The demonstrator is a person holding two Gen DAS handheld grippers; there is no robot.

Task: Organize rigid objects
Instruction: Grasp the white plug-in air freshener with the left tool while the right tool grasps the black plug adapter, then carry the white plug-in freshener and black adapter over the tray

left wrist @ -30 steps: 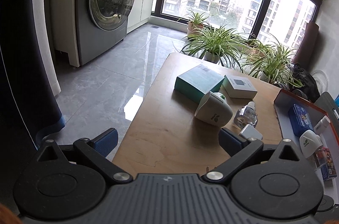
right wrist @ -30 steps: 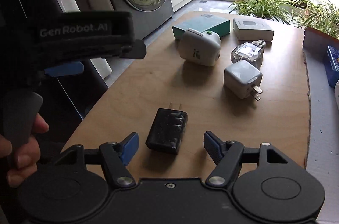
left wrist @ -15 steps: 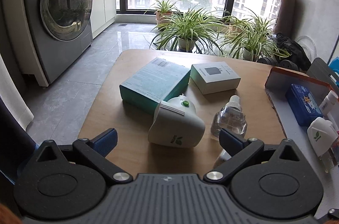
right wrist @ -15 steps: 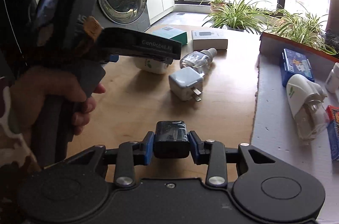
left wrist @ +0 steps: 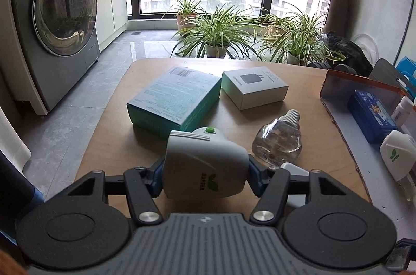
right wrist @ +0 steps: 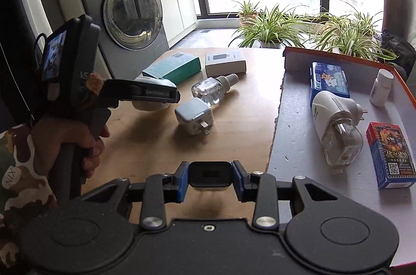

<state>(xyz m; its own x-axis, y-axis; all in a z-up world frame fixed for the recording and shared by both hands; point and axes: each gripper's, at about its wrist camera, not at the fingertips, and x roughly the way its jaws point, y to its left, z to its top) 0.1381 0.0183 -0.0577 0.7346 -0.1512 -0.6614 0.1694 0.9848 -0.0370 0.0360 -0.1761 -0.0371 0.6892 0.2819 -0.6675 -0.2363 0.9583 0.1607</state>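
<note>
Left gripper [left wrist: 205,168] is clamped on the white mosquito-repellent heater [left wrist: 204,165], blue pads pressed to both sides, green button on top facing away; whether it is lifted off the wooden table [left wrist: 306,119] can't be told. Just beyond it: teal bandage box [left wrist: 174,99] and grey charger box [left wrist: 254,86] side by side at the far end, clear refill bottle [left wrist: 277,139] lying on its side right of the heater. Right gripper [right wrist: 210,177] is closed on the black charger [right wrist: 210,175], both fingers tight on its flanks, held above the table near the edge of the cardboard tray [right wrist: 291,134]. White plug adapter [right wrist: 194,116] lies on the table ahead, prongs toward the camera, touching or nearly touching the refill bottle. In the tray: blue tin [right wrist: 329,80], a 2nd white heater with bottle attached [right wrist: 335,124] lying on its side, white pill bottle [right wrist: 381,87] upright, blue card pack [right wrist: 391,154]. Right view also shows the left gripper body with the hand [right wrist: 75,142] on its handle. Washing machine [left wrist: 54,23] and spider plants [left wrist: 221,28] sit behind the table.
</note>
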